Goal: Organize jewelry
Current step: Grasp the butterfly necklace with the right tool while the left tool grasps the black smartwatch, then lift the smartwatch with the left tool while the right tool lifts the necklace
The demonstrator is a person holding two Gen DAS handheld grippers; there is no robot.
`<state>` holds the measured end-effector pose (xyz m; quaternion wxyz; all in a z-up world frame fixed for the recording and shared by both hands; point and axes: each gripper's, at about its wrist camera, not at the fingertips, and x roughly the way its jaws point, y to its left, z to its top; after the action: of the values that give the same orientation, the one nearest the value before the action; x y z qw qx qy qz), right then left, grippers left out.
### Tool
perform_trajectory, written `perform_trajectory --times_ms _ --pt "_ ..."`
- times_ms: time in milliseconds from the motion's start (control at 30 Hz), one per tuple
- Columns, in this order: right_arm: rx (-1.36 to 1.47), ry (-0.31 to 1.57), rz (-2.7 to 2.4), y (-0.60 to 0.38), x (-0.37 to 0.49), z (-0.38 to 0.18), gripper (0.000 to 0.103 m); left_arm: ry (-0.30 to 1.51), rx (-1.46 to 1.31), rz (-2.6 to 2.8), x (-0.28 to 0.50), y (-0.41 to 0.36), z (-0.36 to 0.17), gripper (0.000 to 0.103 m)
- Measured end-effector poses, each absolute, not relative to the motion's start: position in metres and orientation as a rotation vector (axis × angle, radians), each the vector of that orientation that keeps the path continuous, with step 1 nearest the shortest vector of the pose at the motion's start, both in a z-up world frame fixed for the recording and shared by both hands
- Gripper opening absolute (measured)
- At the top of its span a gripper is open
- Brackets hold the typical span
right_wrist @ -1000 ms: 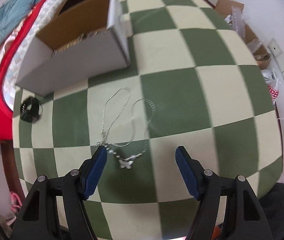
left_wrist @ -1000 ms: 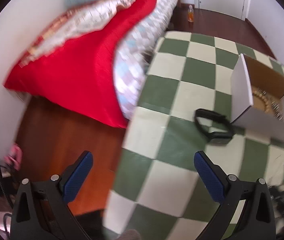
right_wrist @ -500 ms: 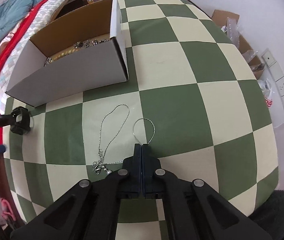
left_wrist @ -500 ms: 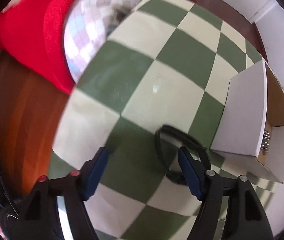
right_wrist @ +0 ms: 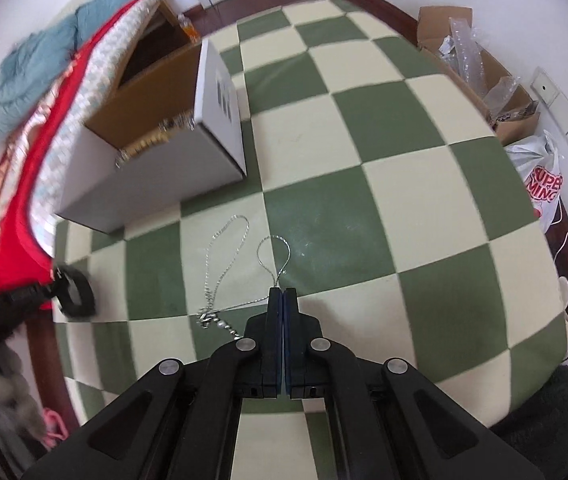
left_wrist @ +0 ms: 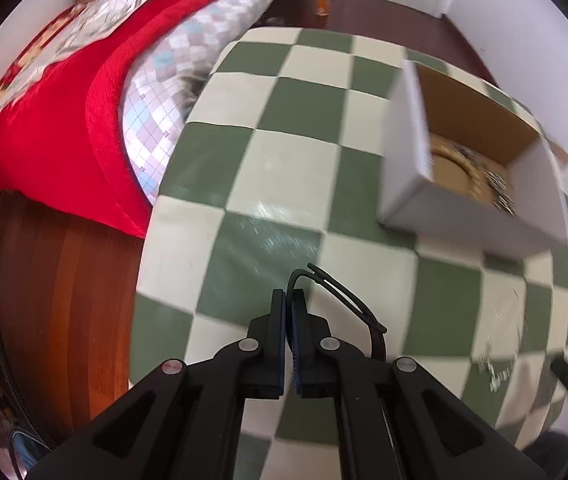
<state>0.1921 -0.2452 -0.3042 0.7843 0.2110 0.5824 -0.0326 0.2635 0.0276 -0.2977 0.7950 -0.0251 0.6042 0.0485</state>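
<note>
Pickup step: left tool [left_wrist: 288,304] clamped on black wristband [left_wrist: 340,294] at lower centre, right tool [right_wrist: 283,300] pinching silver necklace [right_wrist: 225,264] at mid-frame on checkered bench [right_wrist: 424,184]; next, probably carry both into white box [right_wrist: 143,184], upper left.

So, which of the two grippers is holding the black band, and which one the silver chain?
The left gripper clamps the black band; the right gripper pinches the silver chain.

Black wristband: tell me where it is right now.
The black wristband is pinched in the left hand-held gripper over the checkered cloth; in the right wrist view it sits far left, below the white box.
</note>
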Motion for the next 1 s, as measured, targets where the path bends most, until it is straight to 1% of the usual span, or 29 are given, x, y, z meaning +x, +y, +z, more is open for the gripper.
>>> perform_trajectory --times_ms 67,167,233,300,333,500,633,700,733,800,900,1000 --pt "0.488 1.240 -0.044 -0.250 0.190 -0.293 0.000 1.299 -0.039 0.088 0.252 0.026 -0.293 0.000" --pt "0.553 1.266 0.034 -0.245 0.195 -0.288 0.001 1.309 -0.007 0.081 0.243 0.019 -0.296 0.000" --pt "0.497 1.306 0.068 -0.231 0.204 -0.292 0.008 1.320 0.005 0.084 0.239 0.020 -0.303 0.000" --pt "0.426 1.322 0.102 -0.212 0.212 -0.297 0.033 1.316 0.026 0.101 0.238 0.022 -0.306 0.000" --pt "0.382 1.332 0.118 -0.202 0.215 -0.300 0.035 1.315 0.033 0.109 0.238 0.024 -0.307 0.000" --pt "0.209 1.403 0.141 -0.164 0.223 -0.324 0.037 1.322 0.033 0.126 0.239 0.032 -0.309 0.000" --pt "0.092 1.383 0.117 -0.145 0.221 -0.330 0.035 1.320 0.031 0.132 0.241 0.035 -0.309 0.000" --pt "0.025 1.364 0.092 -0.138 0.218 -0.331 0.007 1.318 0.031 0.131 0.240 0.034 -0.307 0.000" --pt "0.024 1.360 0.095 -0.138 0.217 -0.332 0.007 1.316 0.035 0.128 0.239 0.033 -0.306 0.000" --pt "0.096 1.360 0.092 -0.148 0.216 -0.333 0.001 1.303 0.047 0.118 0.236 0.029 -0.301 0.000" --pt "0.203 1.320 0.075 -0.170 0.211 -0.326 0.001 1.268 0.090 0.103 0.231 0.020 -0.291 0.000" --pt "0.312 1.263 0.066 -0.196 0.201 -0.308 0.001 1.255 0.095 0.086 0.229 0.015 -0.283 0.000"
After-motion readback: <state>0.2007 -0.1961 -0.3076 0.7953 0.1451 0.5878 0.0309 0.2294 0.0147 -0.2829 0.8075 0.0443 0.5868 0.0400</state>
